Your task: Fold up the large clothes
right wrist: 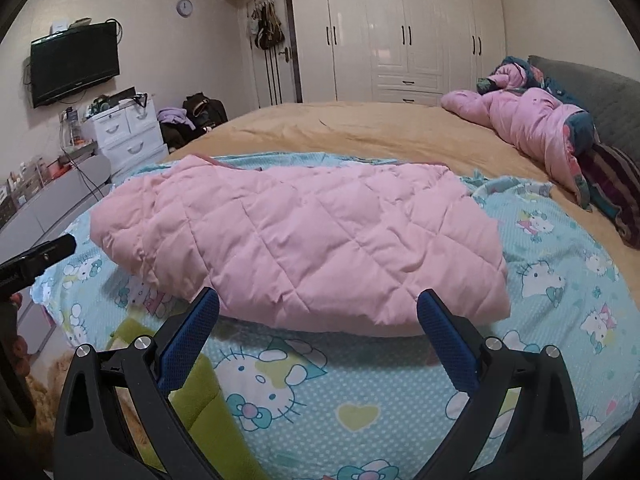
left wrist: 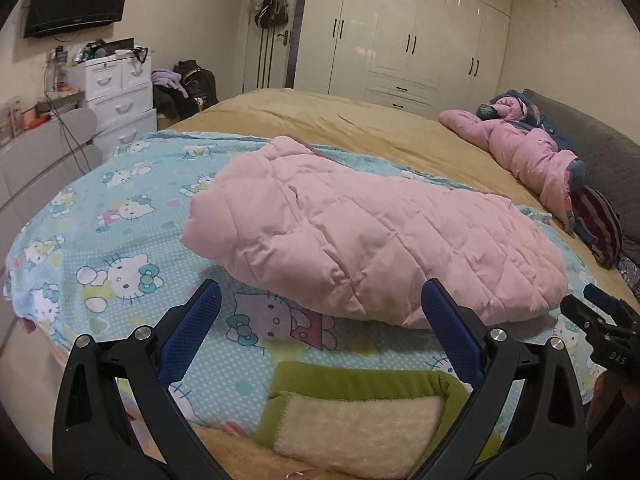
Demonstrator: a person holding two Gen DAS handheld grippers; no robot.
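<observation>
A pink quilted coat [left wrist: 360, 232] [right wrist: 304, 236] lies folded into a long bundle on a blue cartoon-cat sheet [left wrist: 116, 216] [right wrist: 560, 280] spread over the bed. My left gripper [left wrist: 322, 292] is open, just short of the coat's near edge, with nothing between its blue pads [left wrist: 188, 336]. In the right wrist view my right gripper [right wrist: 318, 300] is also open, its tips at the coat's near hem and apart from it. The right gripper shows at the right edge of the left wrist view [left wrist: 600, 320]; the left gripper pokes in at the left of the right wrist view [right wrist: 40, 258].
A second pink jacket [left wrist: 532, 152] [right wrist: 532, 124] and dark striped clothes [left wrist: 600, 228] lie near the grey headboard [right wrist: 600, 96]. A green-edged fleece blanket [left wrist: 360, 408] [right wrist: 200, 400] sits at the bed's near edge. White drawers [left wrist: 116, 96], a wall TV [right wrist: 74, 64] and white wardrobes [right wrist: 400, 32] surround the tan bed [left wrist: 340, 120].
</observation>
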